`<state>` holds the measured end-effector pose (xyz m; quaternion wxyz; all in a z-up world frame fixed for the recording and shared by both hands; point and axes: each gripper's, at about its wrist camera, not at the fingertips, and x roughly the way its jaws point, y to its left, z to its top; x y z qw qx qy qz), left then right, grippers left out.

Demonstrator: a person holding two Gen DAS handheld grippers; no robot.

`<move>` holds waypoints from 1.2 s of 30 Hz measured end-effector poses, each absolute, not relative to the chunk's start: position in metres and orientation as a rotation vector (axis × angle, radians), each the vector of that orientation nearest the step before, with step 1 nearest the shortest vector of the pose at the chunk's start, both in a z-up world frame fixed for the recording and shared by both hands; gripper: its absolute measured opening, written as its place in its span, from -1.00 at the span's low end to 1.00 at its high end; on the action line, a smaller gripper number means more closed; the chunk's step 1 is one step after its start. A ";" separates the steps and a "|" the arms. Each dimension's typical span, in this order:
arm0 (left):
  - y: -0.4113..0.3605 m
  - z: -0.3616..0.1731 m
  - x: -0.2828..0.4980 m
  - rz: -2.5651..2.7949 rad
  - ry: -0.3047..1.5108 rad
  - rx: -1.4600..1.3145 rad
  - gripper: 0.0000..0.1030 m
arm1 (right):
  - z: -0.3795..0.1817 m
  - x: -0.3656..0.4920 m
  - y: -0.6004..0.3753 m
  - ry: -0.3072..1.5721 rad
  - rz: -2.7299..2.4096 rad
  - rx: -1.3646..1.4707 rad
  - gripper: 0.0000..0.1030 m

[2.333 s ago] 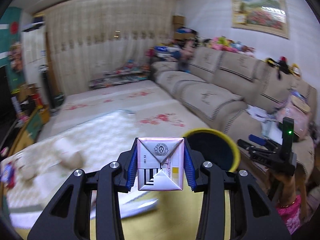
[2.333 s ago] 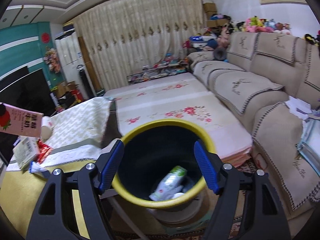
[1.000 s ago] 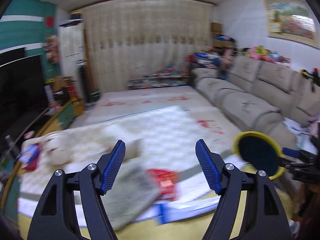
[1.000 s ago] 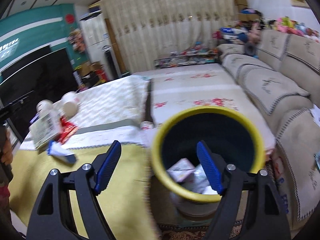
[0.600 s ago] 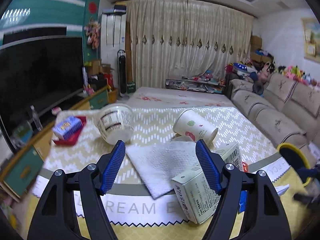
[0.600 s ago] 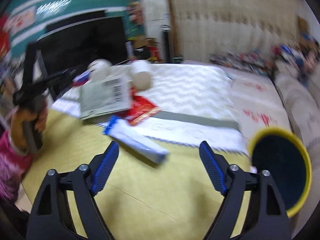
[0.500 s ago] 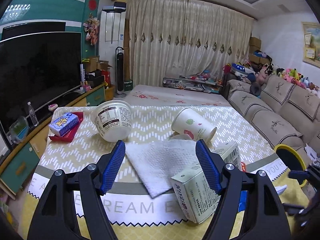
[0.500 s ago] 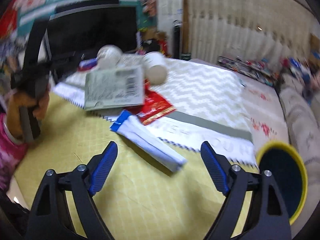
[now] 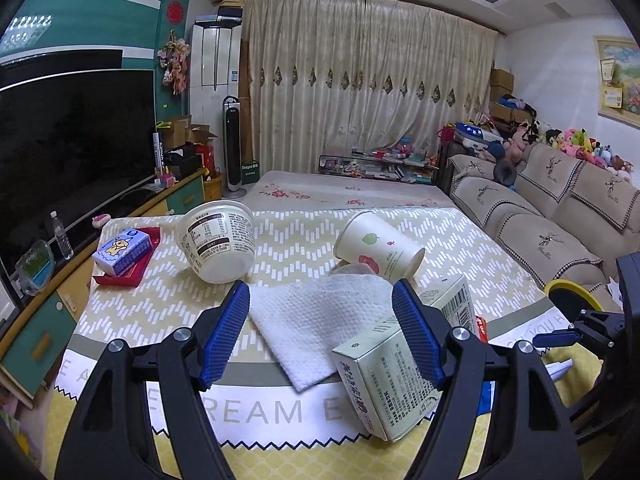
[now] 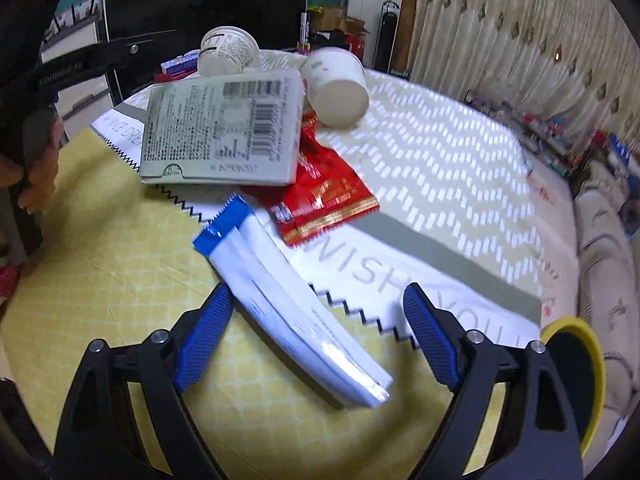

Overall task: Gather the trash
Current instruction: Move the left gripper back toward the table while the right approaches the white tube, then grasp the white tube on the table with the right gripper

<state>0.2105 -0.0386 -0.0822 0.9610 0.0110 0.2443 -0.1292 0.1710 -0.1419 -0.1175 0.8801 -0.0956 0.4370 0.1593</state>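
Trash lies on the table. My left gripper (image 9: 320, 336) is open and empty above a white paper towel (image 9: 320, 324). A green carton (image 9: 404, 368) lies by its right finger. A tipped paper cup (image 9: 378, 246) and a white tub (image 9: 218, 240) lie beyond. My right gripper (image 10: 316, 340) is open and empty over a white and blue wrapper (image 10: 288, 300). A red wrapper (image 10: 324, 196), the carton (image 10: 224, 128), the cup (image 10: 336, 84) and the tub (image 10: 230, 50) lie farther off. The yellow-rimmed bin (image 10: 576, 376) stands at the right.
A small blue box on a red tray (image 9: 128, 252) sits at the table's far left. A TV (image 9: 68, 140) stands on the left, a sofa (image 9: 552, 216) on the right. The bin also shows at the right table edge (image 9: 568, 296).
The left gripper dropped its pink carton into the bin, opened and swung back over the table. The right gripper swung from the bin to the blue and white wrapper.
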 end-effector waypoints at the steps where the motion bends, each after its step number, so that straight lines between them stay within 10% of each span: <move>1: -0.039 -0.082 0.211 -0.262 0.497 0.023 0.42 | -0.118 0.168 -0.143 0.919 0.349 -0.184 0.59; 19: -0.040 -0.084 0.212 -0.256 0.501 0.023 0.42 | -0.112 0.115 -0.123 0.894 0.478 0.077 0.03; 27: -0.040 -0.084 0.212 -0.256 0.500 0.025 0.43 | -0.113 0.119 -0.125 0.875 0.409 0.091 -0.53; 36: -0.040 -0.083 0.209 -0.262 0.492 0.020 0.43 | -0.101 0.113 -0.140 0.824 0.376 0.114 -0.60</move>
